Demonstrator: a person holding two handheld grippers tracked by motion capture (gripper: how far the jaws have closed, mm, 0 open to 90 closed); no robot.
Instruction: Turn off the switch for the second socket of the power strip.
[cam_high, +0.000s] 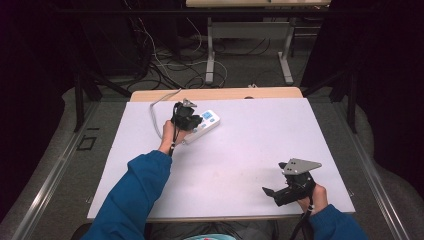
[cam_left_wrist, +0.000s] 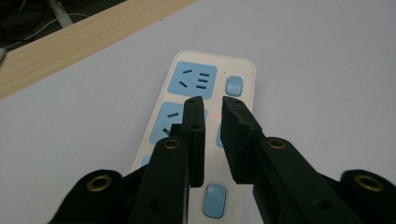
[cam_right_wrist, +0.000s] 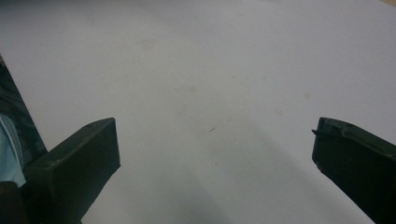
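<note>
Left gripper view: my left gripper (cam_left_wrist: 213, 106) hangs just above the white power strip (cam_left_wrist: 243, 70), jaws drawn narrow with only a slim gap, gripping nothing. The strip lies near the table's (cam_high: 250, 150) far edge. My right gripper (cam_high: 272, 194) rests near me, jaws spread wide, empty.

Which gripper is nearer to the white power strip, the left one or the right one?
Left. The left gripper is directly over the power strip, jaws nearly closed above it. The right gripper is far off, near the table's front right edge.
</note>
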